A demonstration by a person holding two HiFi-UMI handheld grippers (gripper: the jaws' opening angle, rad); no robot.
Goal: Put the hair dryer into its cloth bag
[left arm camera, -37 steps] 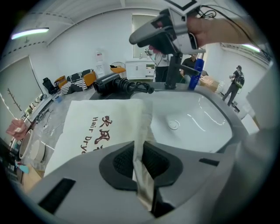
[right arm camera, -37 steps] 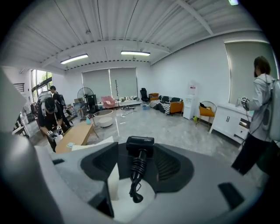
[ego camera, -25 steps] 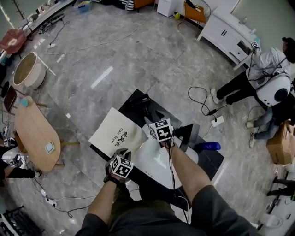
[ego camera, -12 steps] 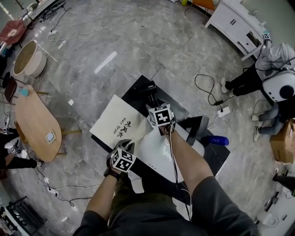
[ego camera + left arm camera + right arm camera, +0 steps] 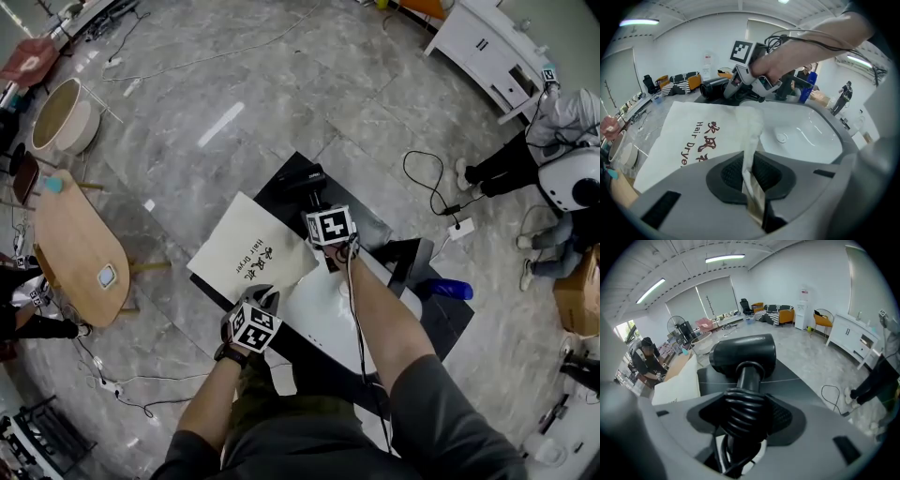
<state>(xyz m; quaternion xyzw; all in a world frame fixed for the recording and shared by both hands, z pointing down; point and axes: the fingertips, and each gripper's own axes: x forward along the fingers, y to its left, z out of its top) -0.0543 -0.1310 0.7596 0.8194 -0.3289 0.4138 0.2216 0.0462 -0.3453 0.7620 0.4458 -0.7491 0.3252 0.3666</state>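
A white cloth bag (image 5: pixel 246 258) printed "Hair Dryer" lies flat on the black tabletop (image 5: pixel 441 323). My left gripper (image 5: pixel 266 300) is at the bag's near corner. In the left gripper view the bag (image 5: pixel 689 136) spreads ahead, and the left gripper (image 5: pixel 752 187) is shut on a pinched fold of its edge. The black hair dryer (image 5: pixel 300 178) hangs beyond the bag's far right corner. My right gripper (image 5: pixel 319 202) is shut on its handle. In the right gripper view the hair dryer (image 5: pixel 743 355) points away, and its ribbed handle end sits between the right gripper (image 5: pixel 743 420) jaws.
A white basin-shaped object (image 5: pixel 333 314) lies under my right arm. A black stand (image 5: pixel 408 264) and a blue bottle (image 5: pixel 452 289) are to its right. A wooden table (image 5: pixel 75 248) stands at left. A cable and power strip (image 5: pixel 459 230), a white cabinet (image 5: pixel 487 56) and people (image 5: pixel 562 141) are at right.
My right gripper has sunk with the hair dryer, toward the tabletop past the bag's far corner. The left gripper has kept its hold on the bag's edge.
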